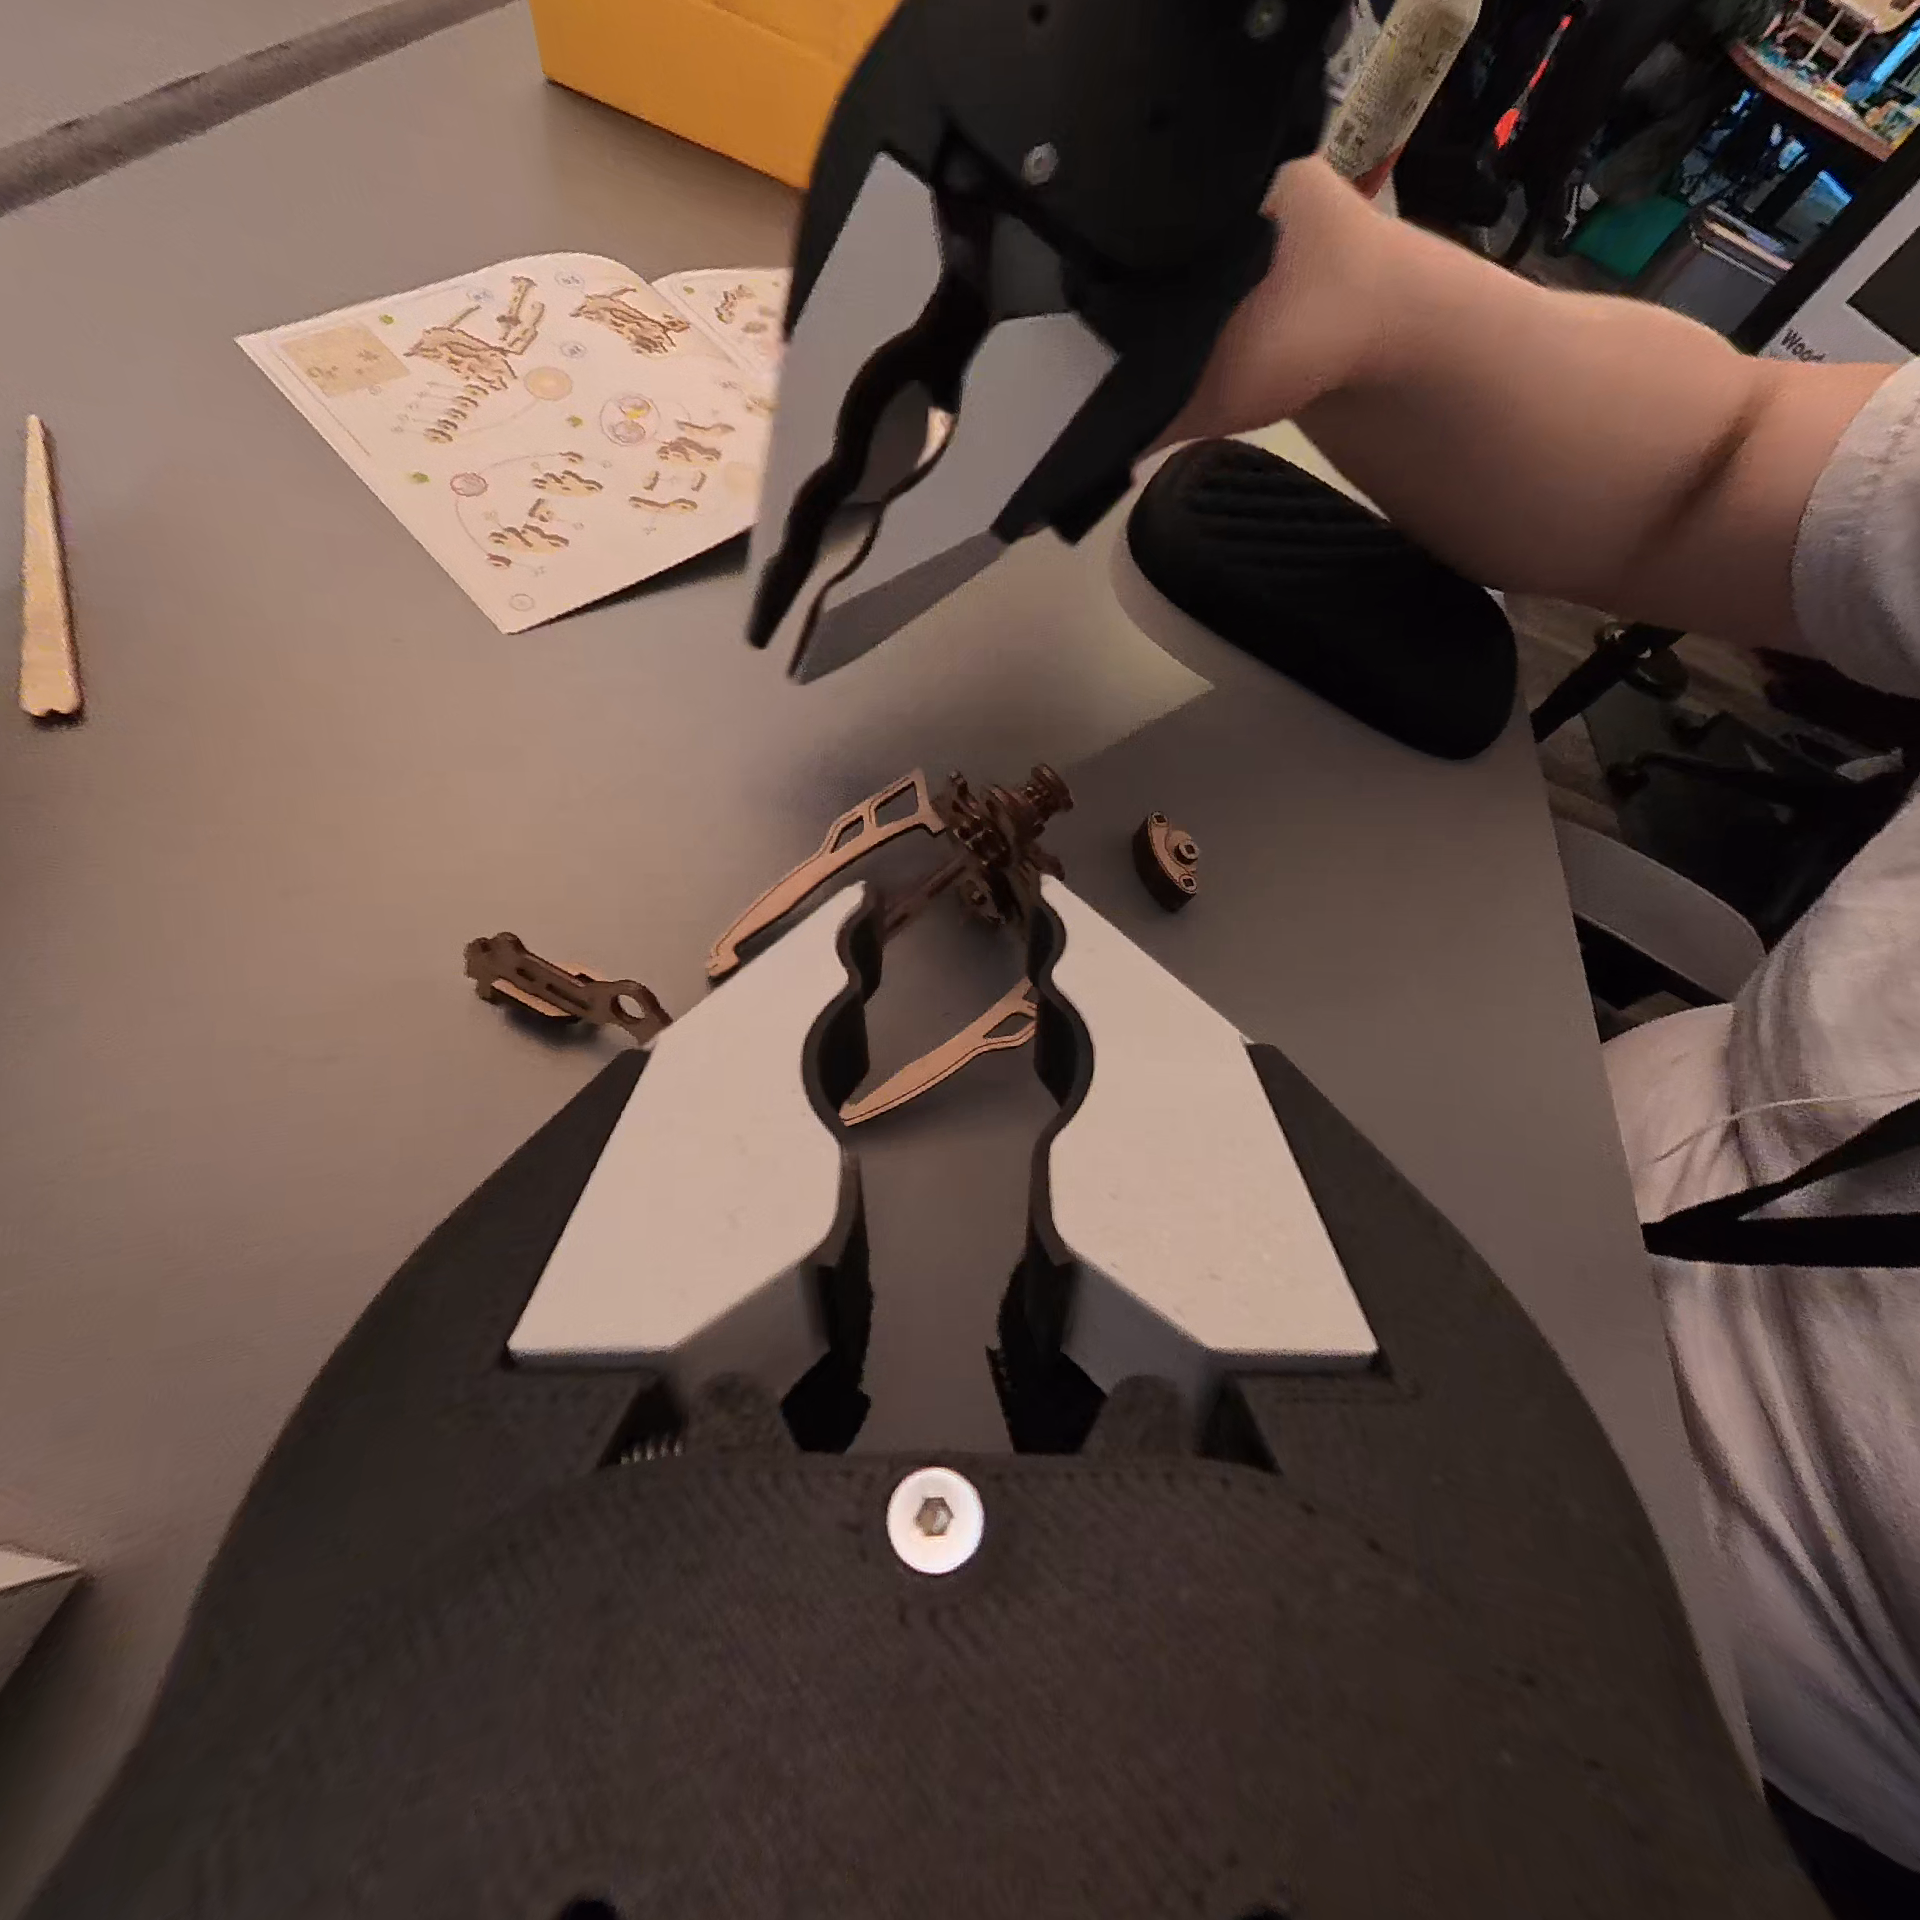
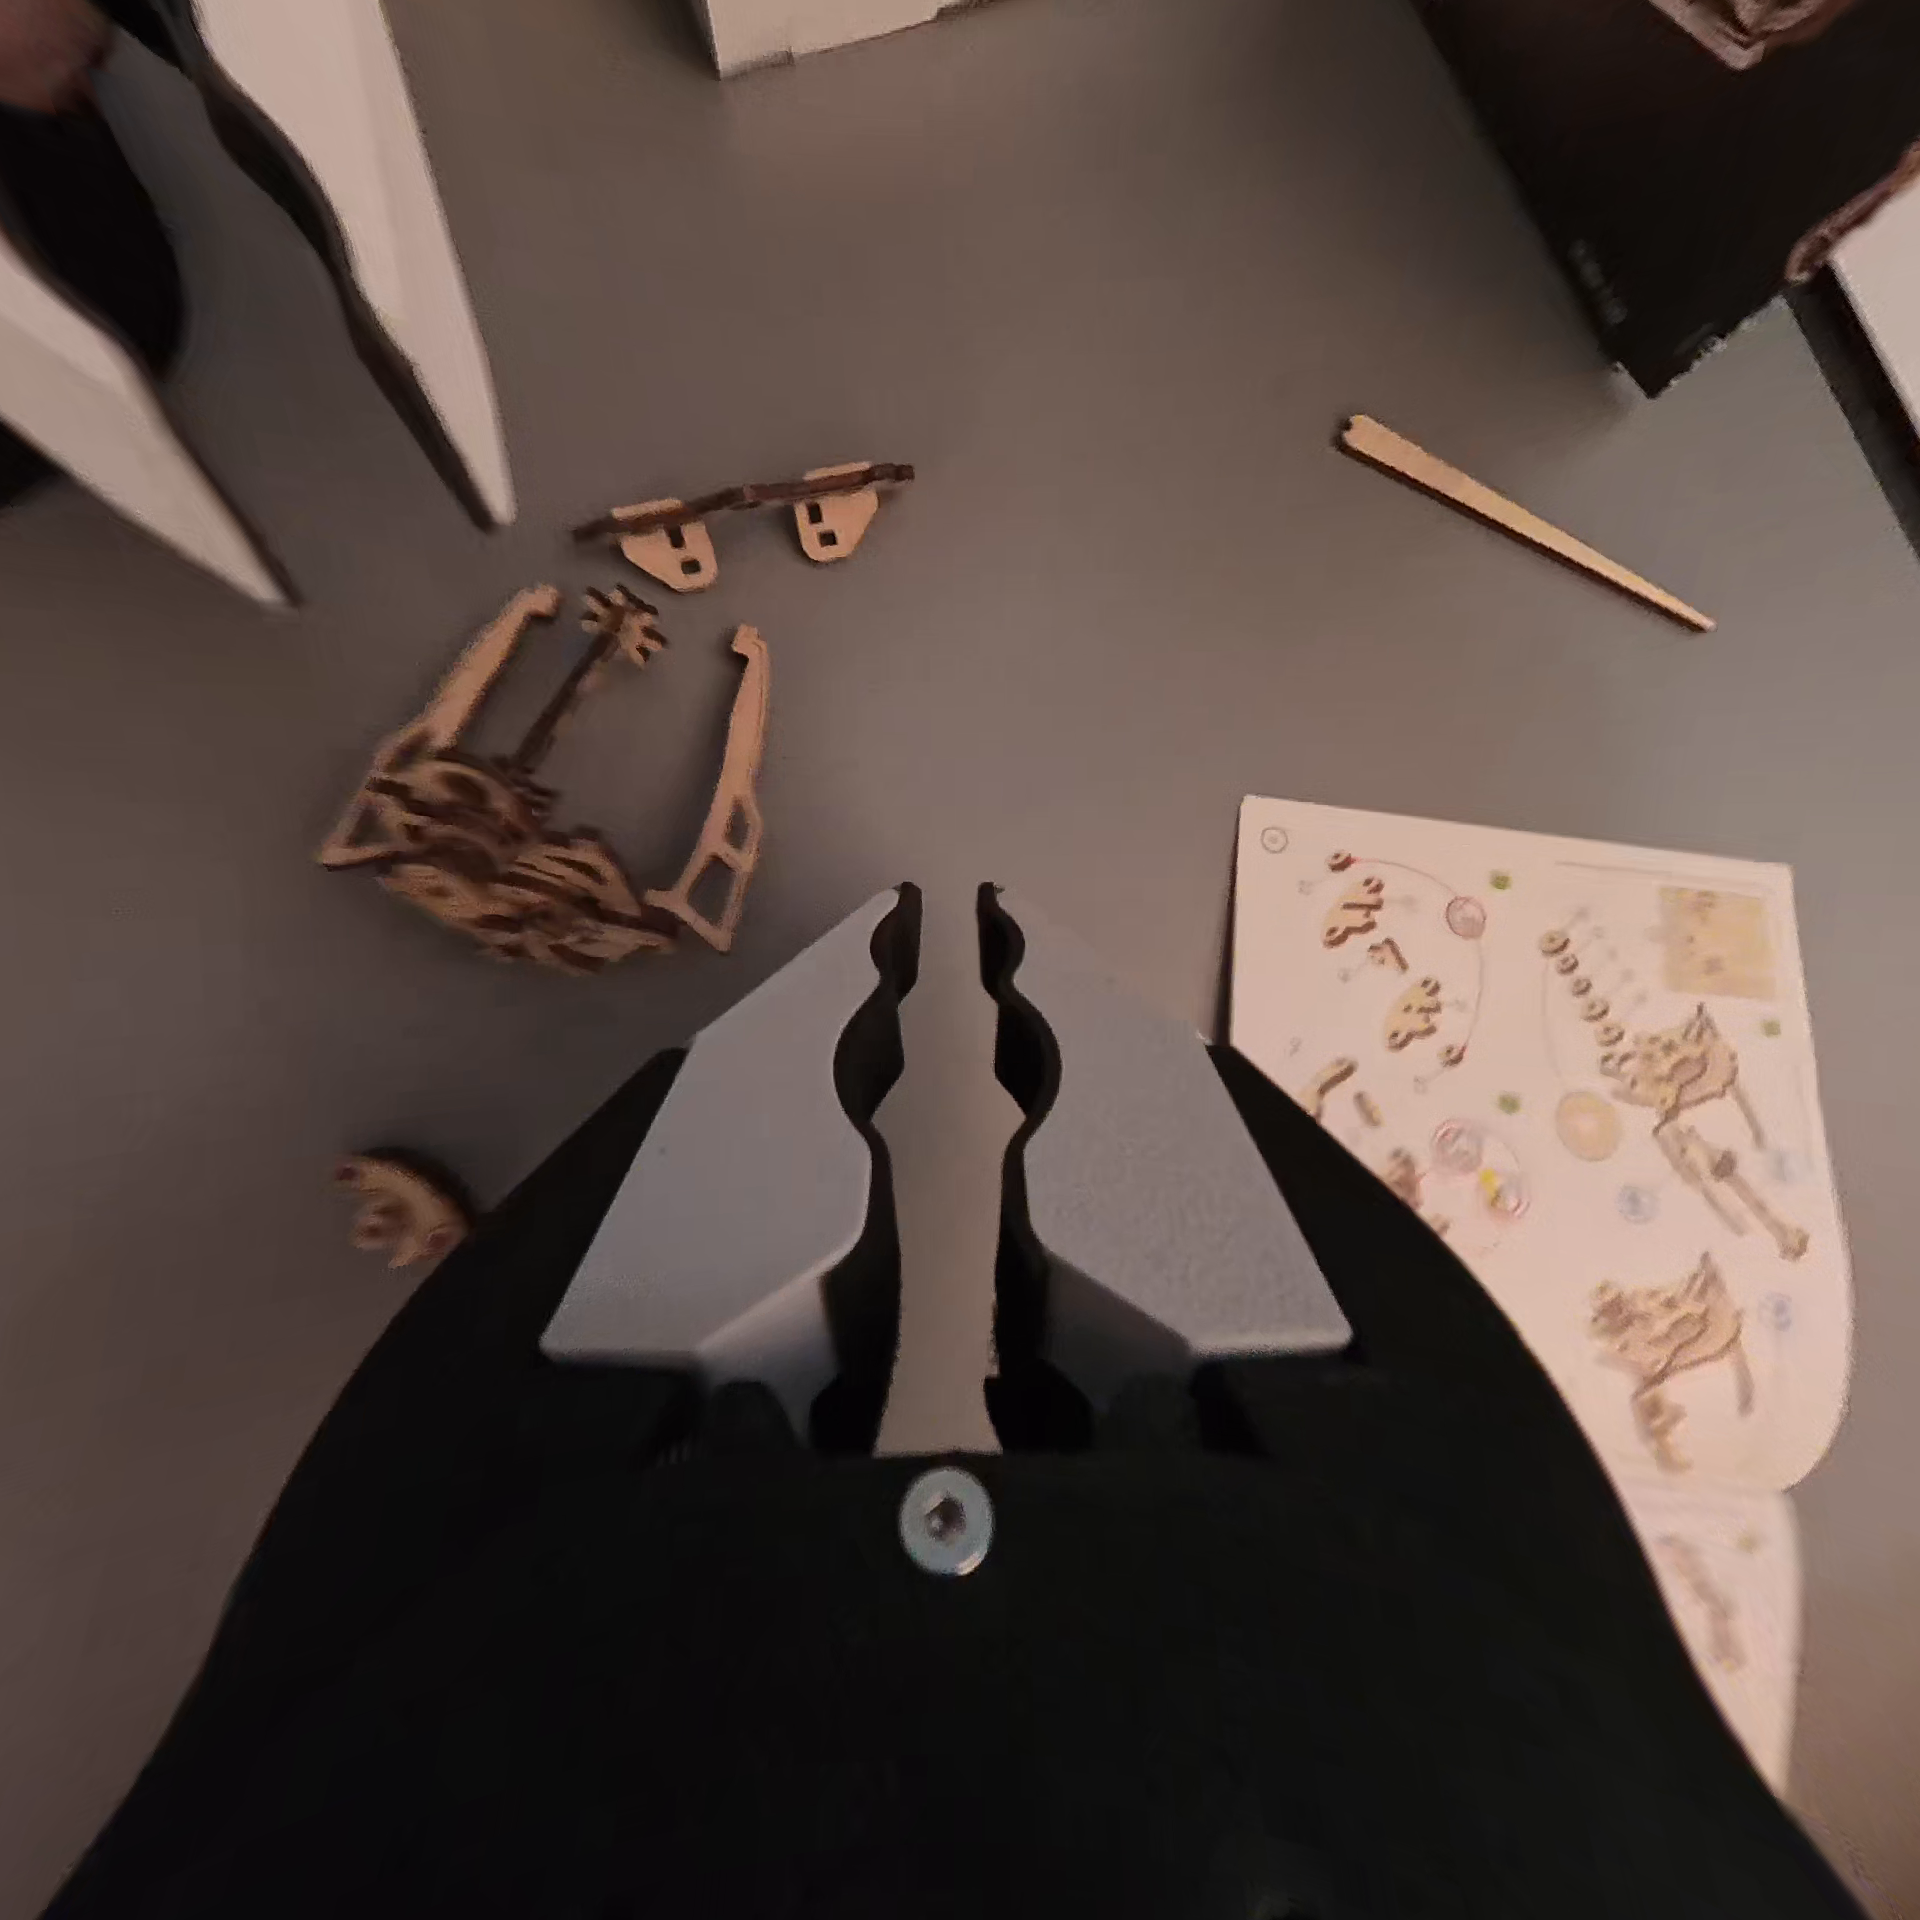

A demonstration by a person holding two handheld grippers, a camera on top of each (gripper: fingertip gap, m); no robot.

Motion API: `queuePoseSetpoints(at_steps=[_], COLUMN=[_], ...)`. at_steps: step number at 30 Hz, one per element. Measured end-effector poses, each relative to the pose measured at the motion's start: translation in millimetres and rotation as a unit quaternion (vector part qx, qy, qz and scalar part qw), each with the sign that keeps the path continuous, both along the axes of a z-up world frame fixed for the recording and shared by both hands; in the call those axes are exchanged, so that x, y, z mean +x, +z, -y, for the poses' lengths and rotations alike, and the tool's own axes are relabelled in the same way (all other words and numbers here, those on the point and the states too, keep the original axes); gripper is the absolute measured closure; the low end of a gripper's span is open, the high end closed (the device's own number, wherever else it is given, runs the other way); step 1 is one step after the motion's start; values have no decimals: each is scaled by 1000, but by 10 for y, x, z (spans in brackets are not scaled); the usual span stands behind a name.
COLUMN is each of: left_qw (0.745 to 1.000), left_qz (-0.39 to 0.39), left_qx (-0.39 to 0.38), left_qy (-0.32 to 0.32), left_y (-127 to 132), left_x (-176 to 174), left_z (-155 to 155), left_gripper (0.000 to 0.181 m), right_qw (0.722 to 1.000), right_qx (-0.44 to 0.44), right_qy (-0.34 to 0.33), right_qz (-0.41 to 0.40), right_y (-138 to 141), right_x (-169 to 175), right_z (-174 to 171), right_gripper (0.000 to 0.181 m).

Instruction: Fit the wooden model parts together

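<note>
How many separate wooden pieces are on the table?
4: the assembly, a tabbed bar beyond it, a small curved piece nearer, a tapered stick at right. Fingers may hide others.

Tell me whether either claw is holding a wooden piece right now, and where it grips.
Nothing is held. The left claw stands open over the wooden model assembly, and the right claw hangs empty above the table.

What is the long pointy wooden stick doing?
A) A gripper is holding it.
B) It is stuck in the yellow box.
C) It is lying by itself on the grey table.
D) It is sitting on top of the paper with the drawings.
C: the pointed wooden stick lies flat on the bare grey table, apart from the instruction sheet, and neither the right gripper nor the left gripper touches it.
</note>
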State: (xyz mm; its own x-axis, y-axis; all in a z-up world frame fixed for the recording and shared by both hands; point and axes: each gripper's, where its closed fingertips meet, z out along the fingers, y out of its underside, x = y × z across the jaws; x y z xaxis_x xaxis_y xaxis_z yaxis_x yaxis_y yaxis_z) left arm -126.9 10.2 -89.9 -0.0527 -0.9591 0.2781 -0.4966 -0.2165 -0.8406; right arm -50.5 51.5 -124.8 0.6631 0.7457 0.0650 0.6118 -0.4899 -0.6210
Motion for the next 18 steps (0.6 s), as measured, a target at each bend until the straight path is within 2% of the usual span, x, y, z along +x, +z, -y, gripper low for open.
queuePoseSetpoints(at_steps=[1, 3, 5, 7, 9, 12, 14, 16, 18], left_qw=[1000, 1000, 999, 999, 999, 999, 999, 998, 998], left_qz=[2, 4, 9, 13, 13, 14, 10, 7, 18], left_qx=[6, 15, 10, 7, 7, 9, 17, 25, 22], left_qy=[7, 26, 33, 34, 37, 38, 47, 54, 58], left_y=[14, 39, 72, 92, 91, 98, 103, 119, 177], left_x=[-9, -31, -45, -48, -44, -39, -54, -82, -92], left_z=[-32, -109, -138, -142, -147, -142, -171, -205, -218], left_gripper=[157, 158, 159, 159, 159, 160, 160, 161, 161], right_qw=[999, 991, 983, 988, 992, 994, 993, 993, 992], right_qx=[-1, 2, -20, 10, 65, 20, -15, 1, 12], right_qy=[-21, -63, -58, -57, -82, -106, -109, -114, -127], right_qz=[-28, -114, -172, -146, -76, 29, 37, 16, 22], right_y=[94, 359, 549, 623, 619, 295, 146, 181, 199], right_x=[-21, -157, -405, -547, -557, -535, -586, -656, -646], right_z=[80, 303, 604, 667, 501, 408, 425, 402, 410], right_gripper=[170, 163, 154, 144, 147, 156, 162, 167, 162])
